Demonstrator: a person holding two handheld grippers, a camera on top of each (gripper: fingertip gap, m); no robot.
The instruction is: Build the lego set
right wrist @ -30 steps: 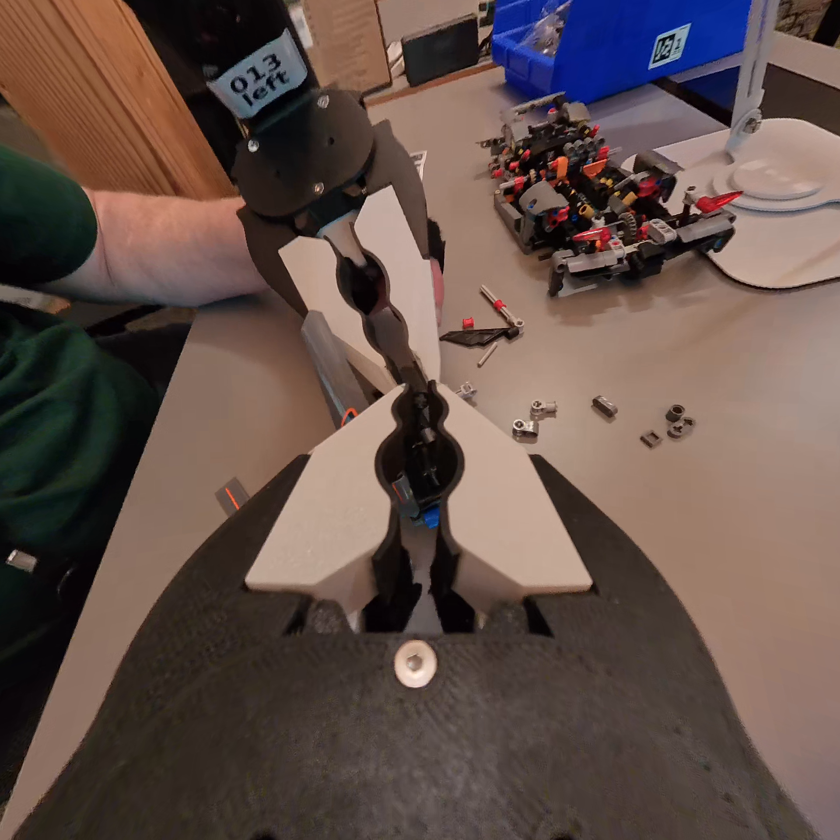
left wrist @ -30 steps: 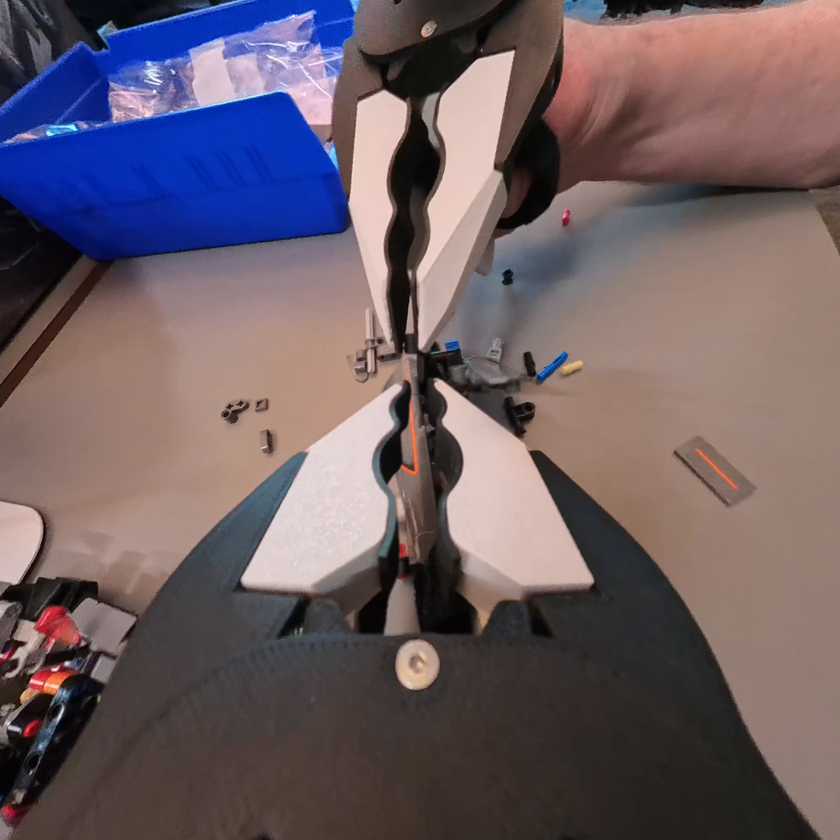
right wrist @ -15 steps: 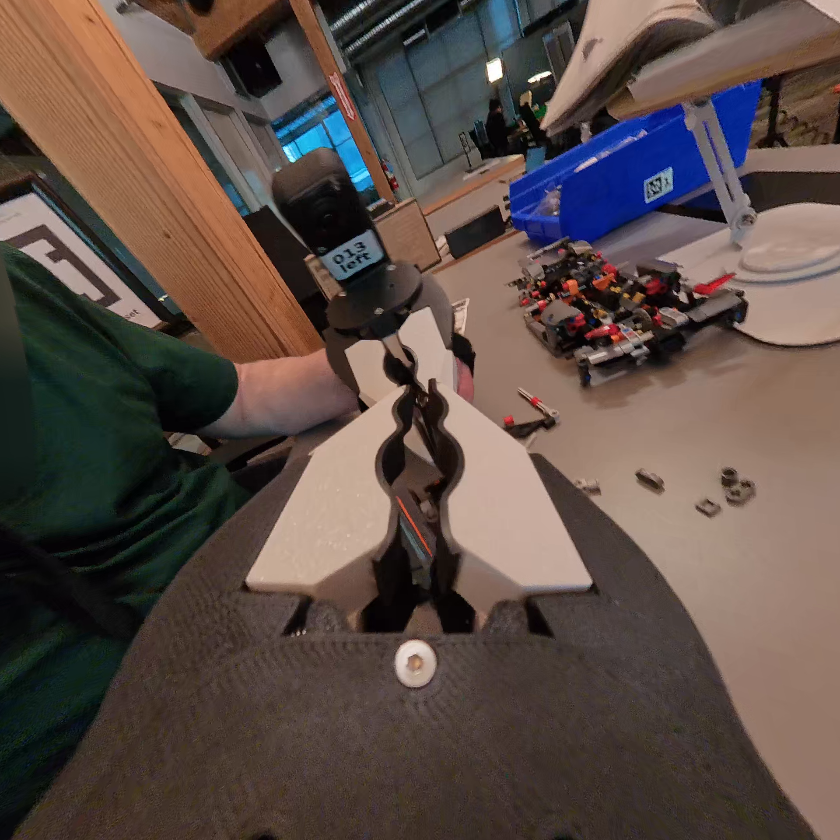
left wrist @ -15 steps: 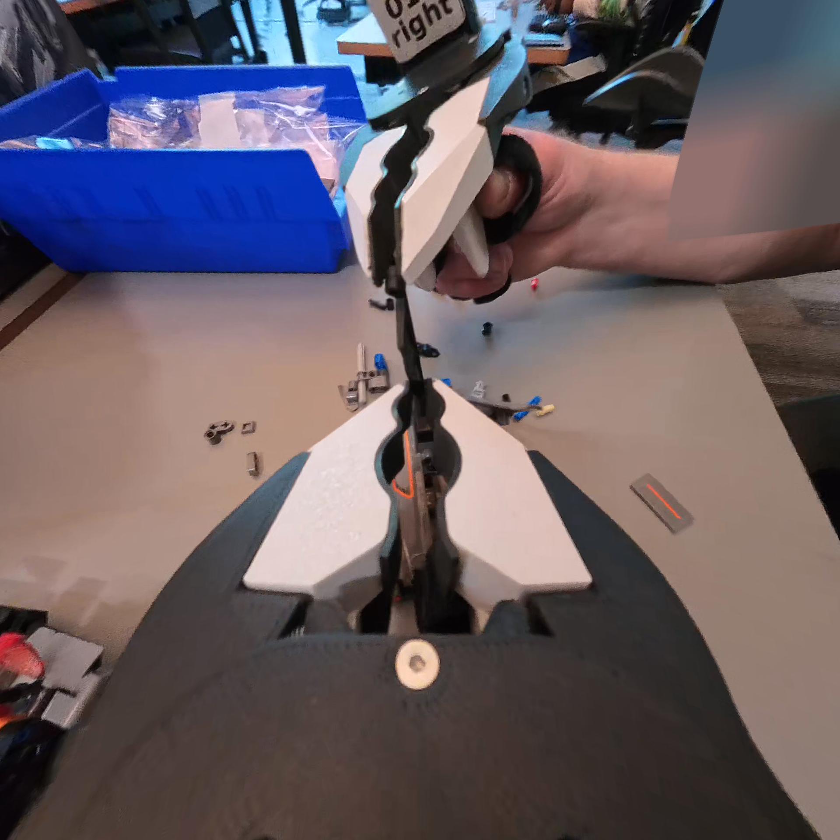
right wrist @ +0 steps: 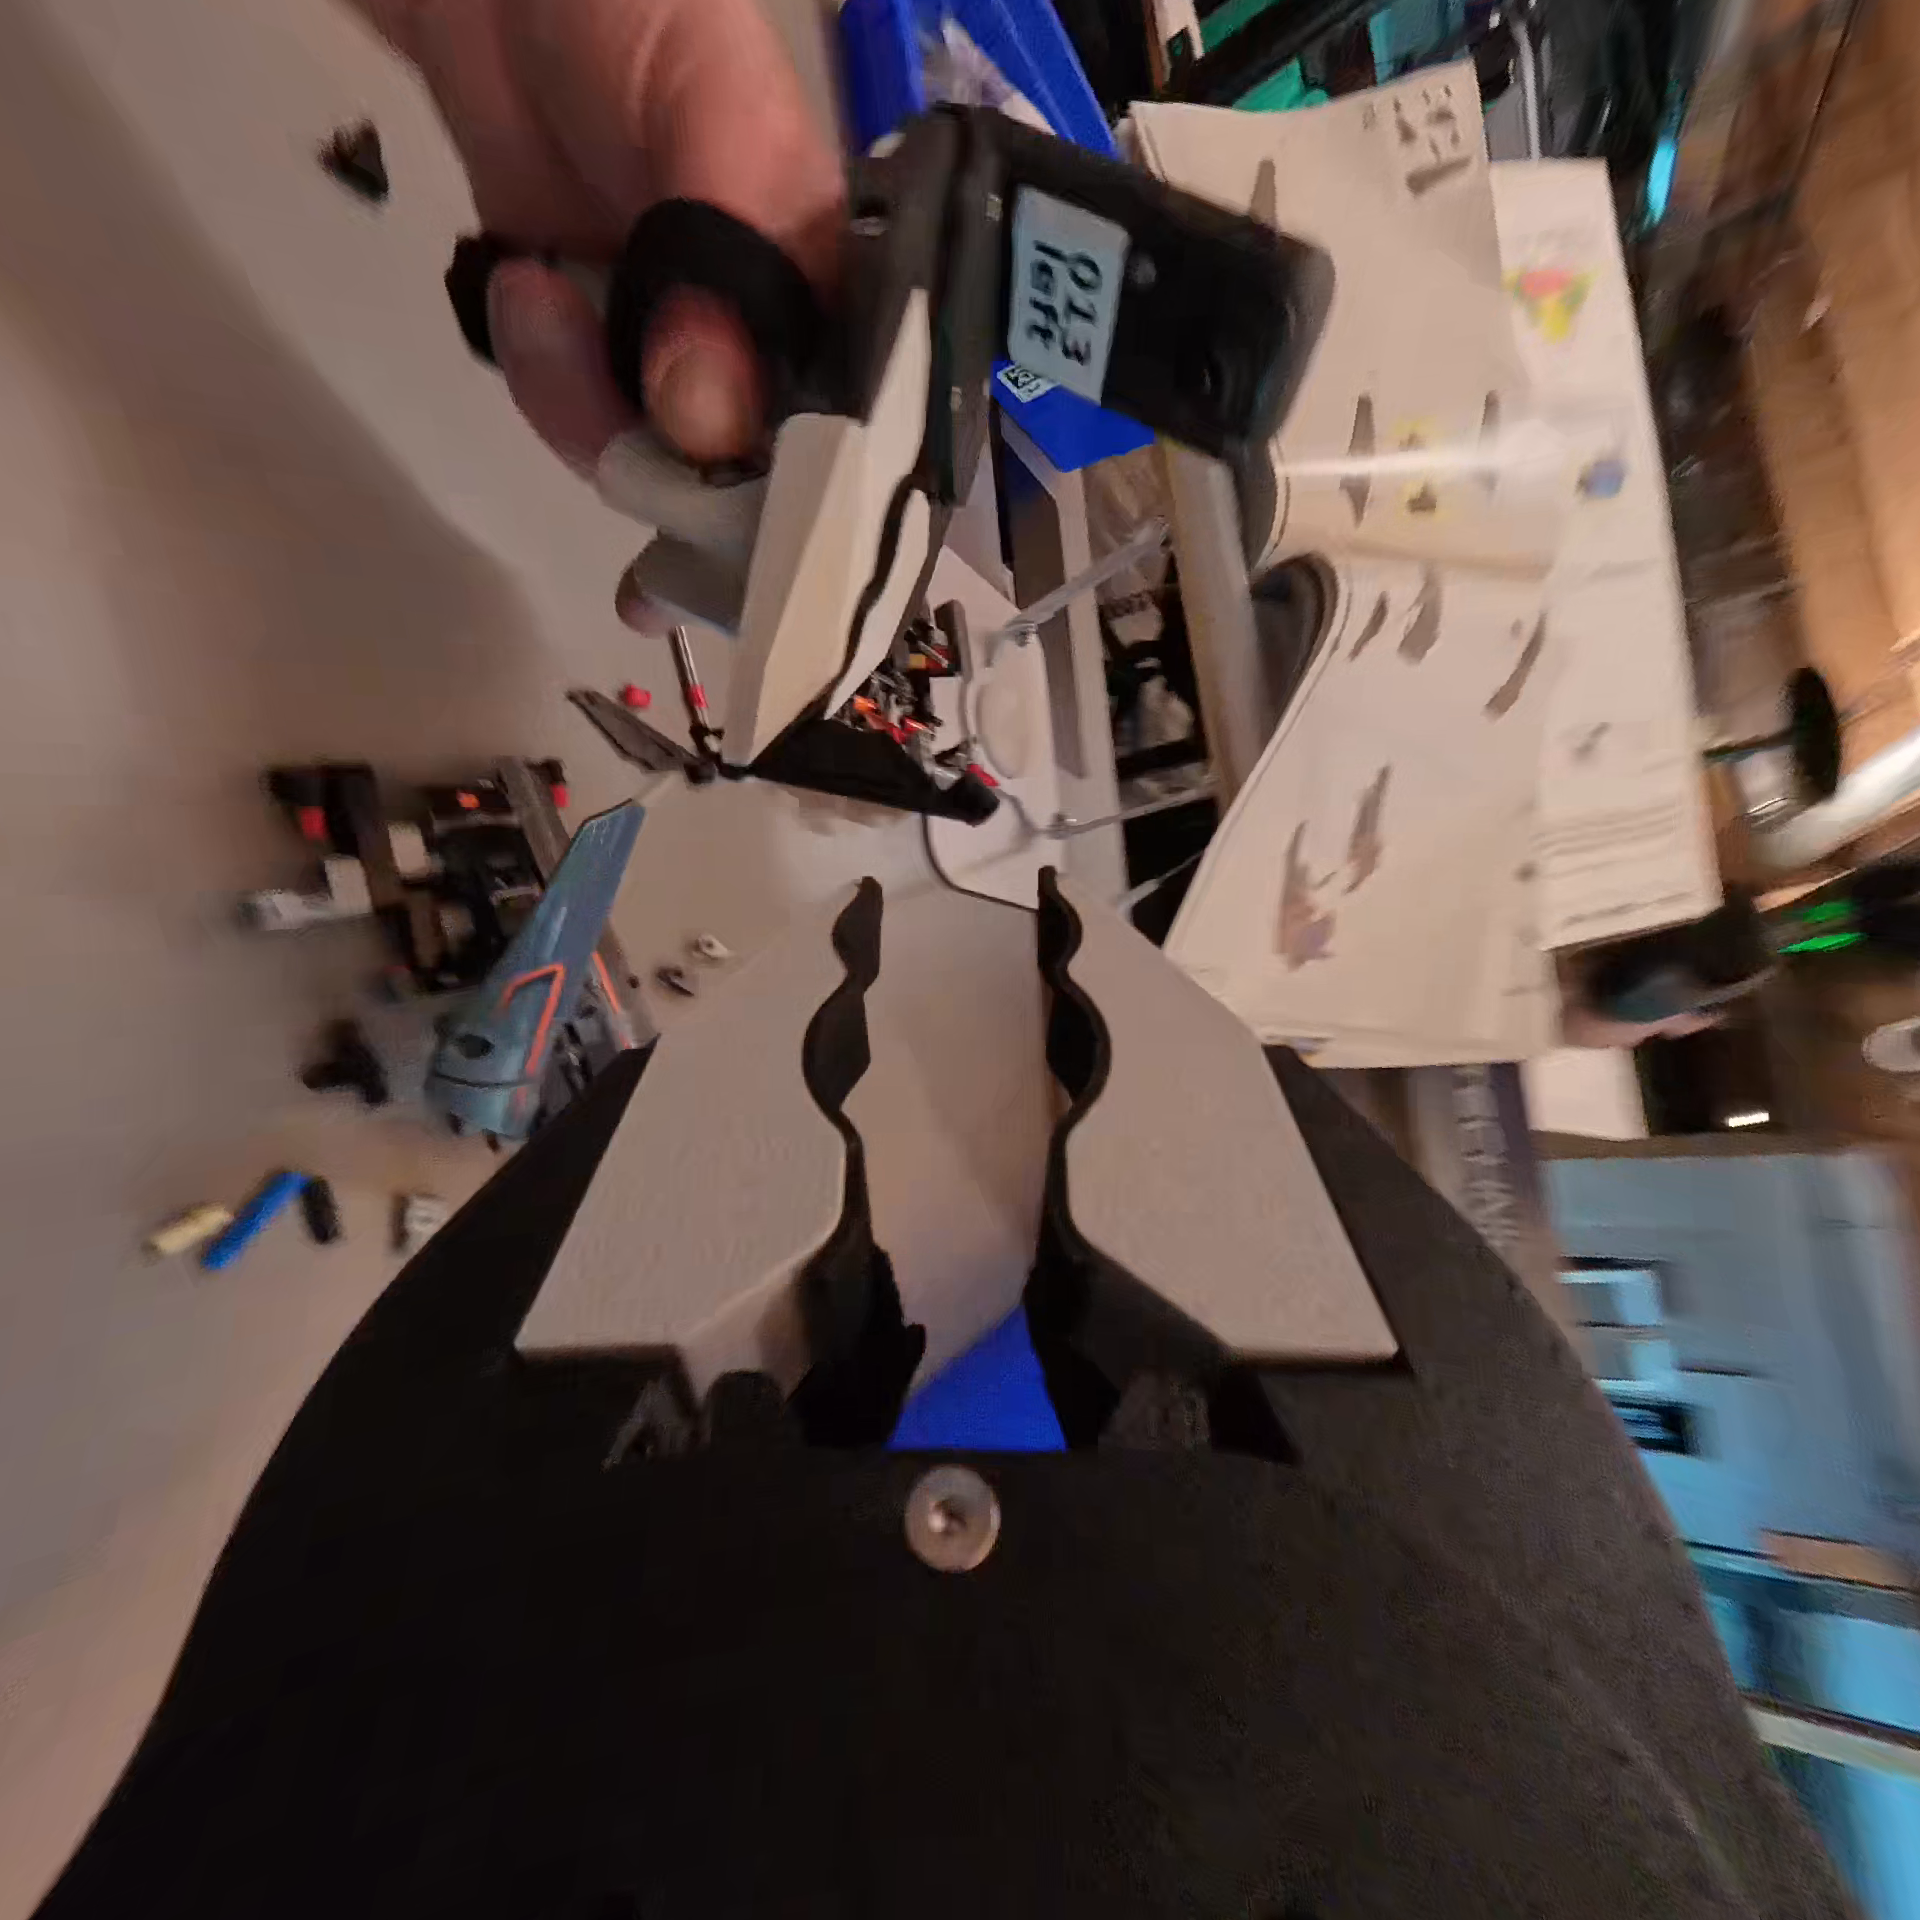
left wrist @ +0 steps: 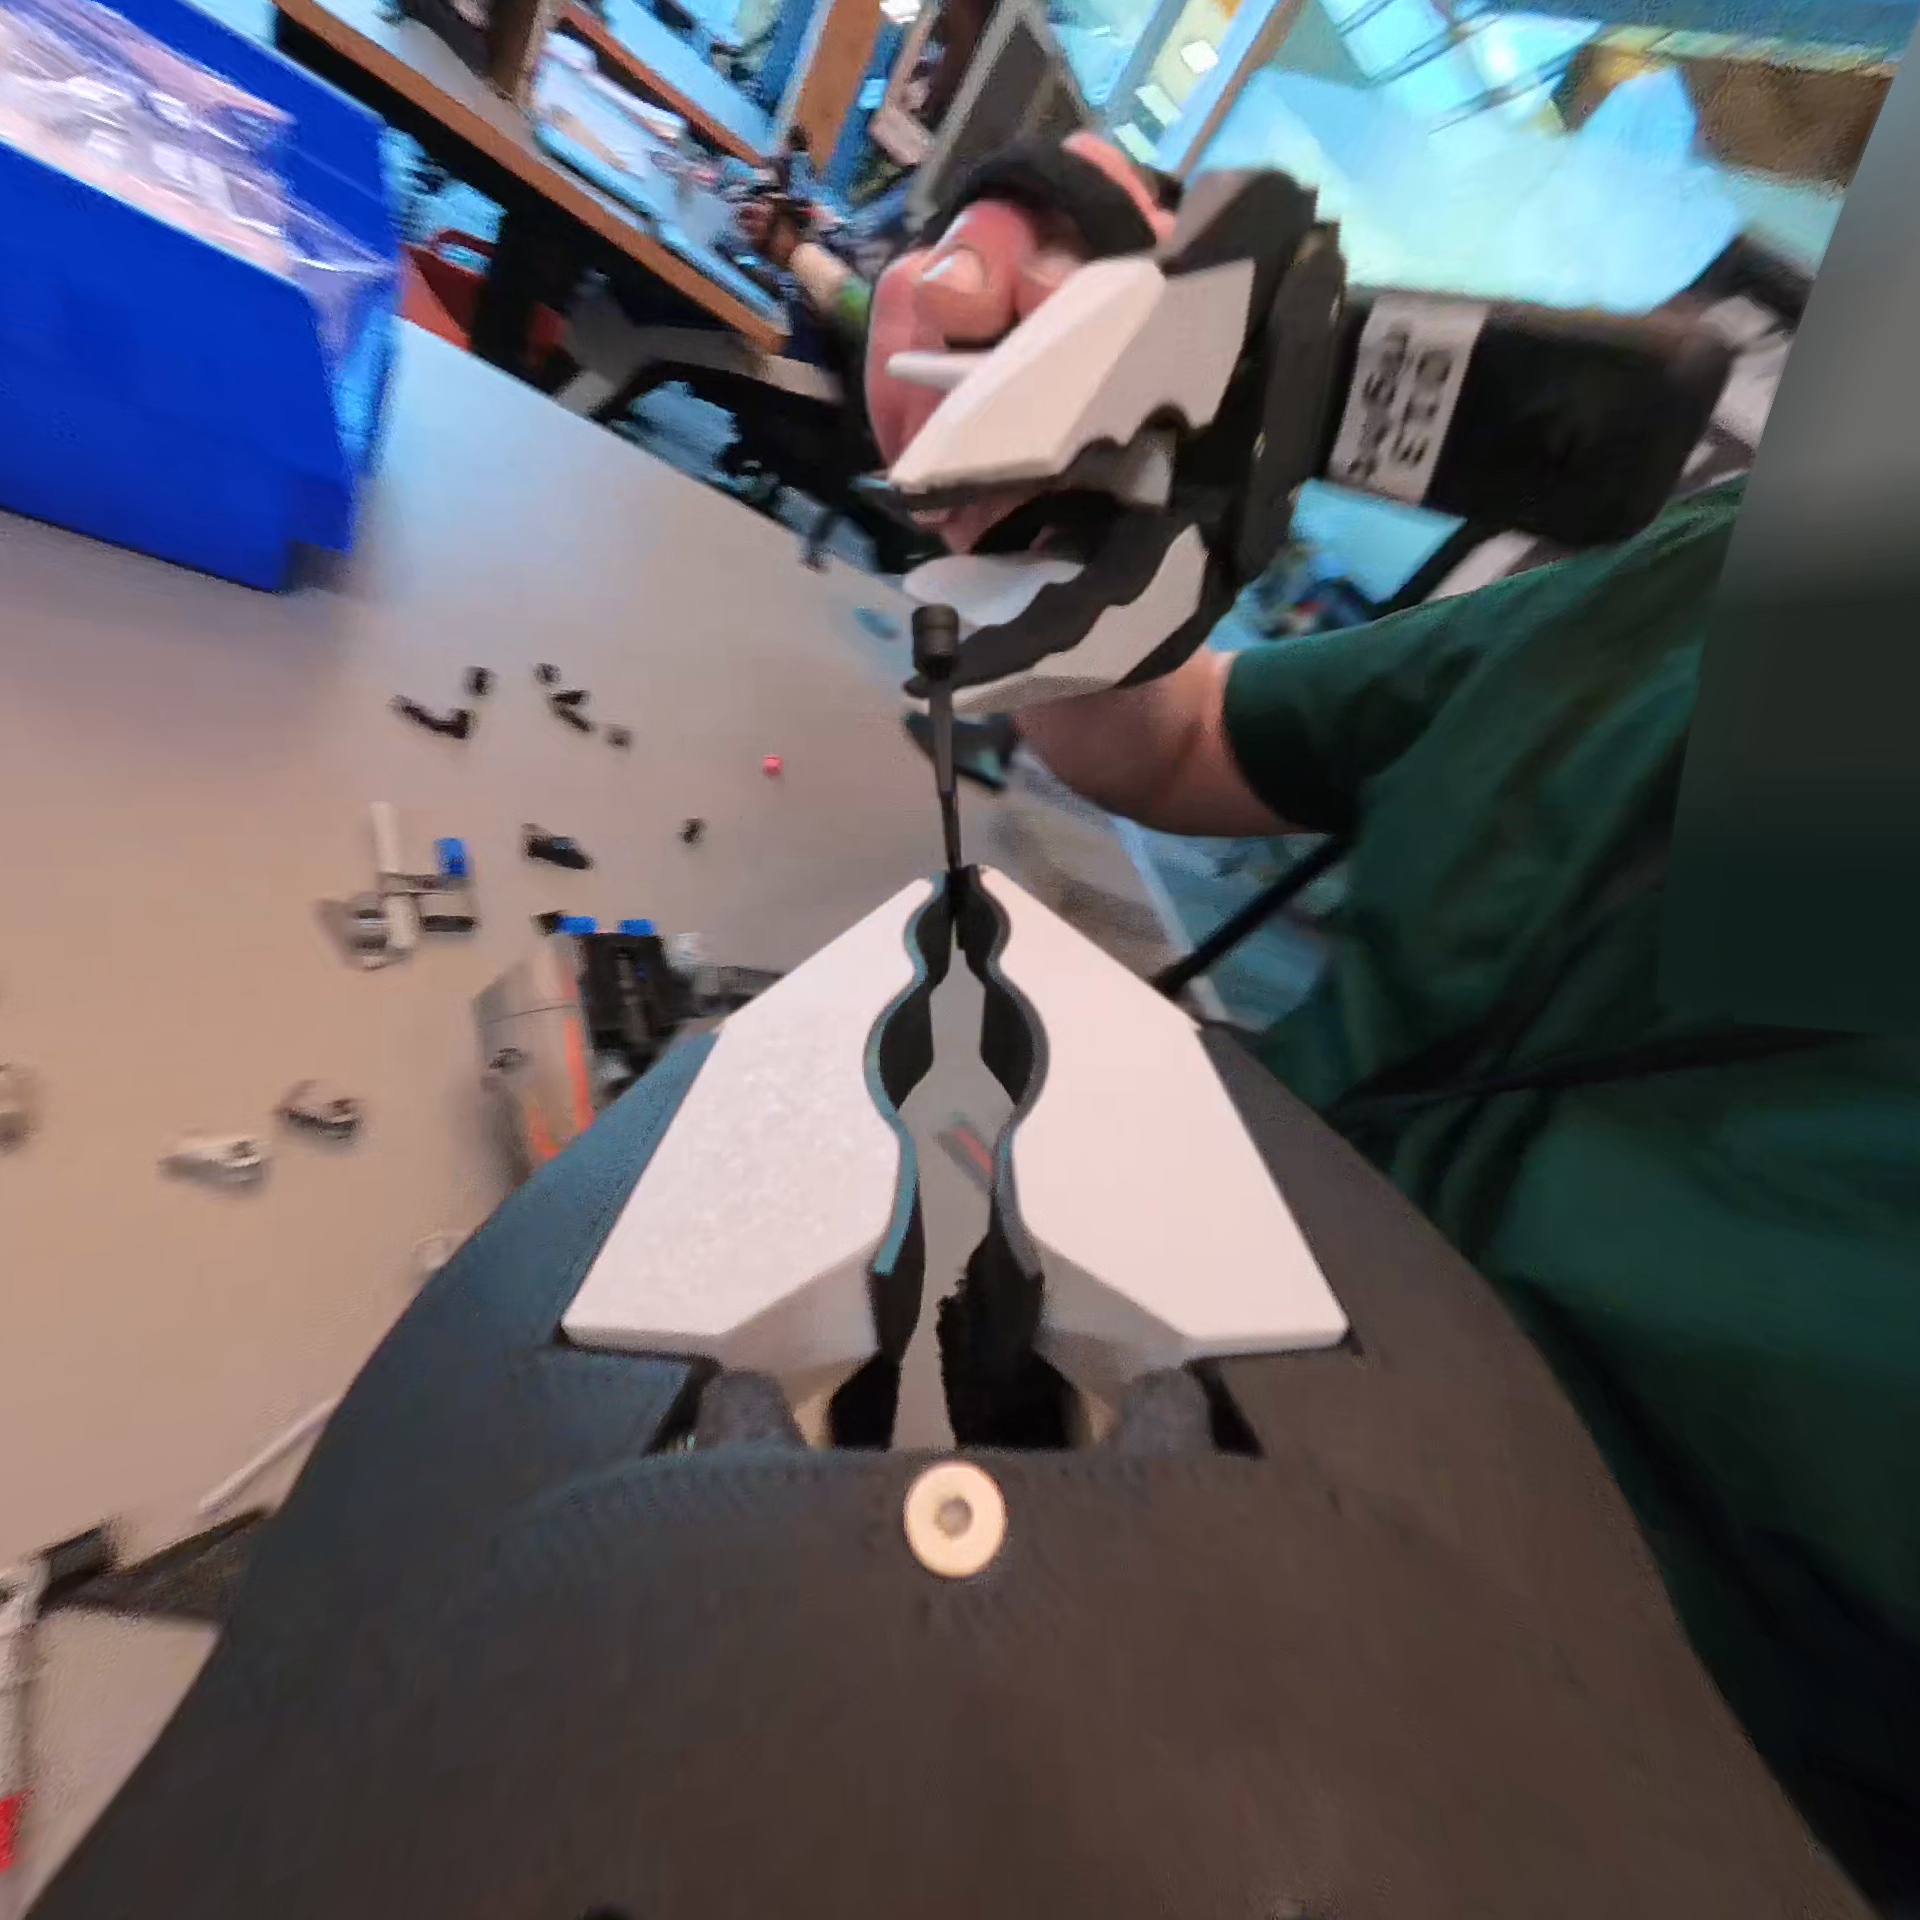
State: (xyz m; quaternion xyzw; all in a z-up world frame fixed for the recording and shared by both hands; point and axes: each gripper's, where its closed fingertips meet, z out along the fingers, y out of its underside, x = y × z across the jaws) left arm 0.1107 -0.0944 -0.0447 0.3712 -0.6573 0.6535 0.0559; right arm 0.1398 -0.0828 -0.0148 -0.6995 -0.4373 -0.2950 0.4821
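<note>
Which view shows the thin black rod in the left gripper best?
The left wrist view: the rod stands sharp above the left gripper, pinched at its fingertips. In the right wrist view, that gripper's tip shows only a dark blur.

**A shared workshop or maker space**

A grey worktable (left wrist: 260,623) fills the left of the left wrist view, strewn with small plastic building parts. At upper left sits a blue storage bin (left wrist: 156,343) holding clear bags. Behind it, along the top, more tables and chairs stand in a large, bright hall. In the right wrist view, an open instruction booklet (right wrist: 1455,623) stands at right.
</note>
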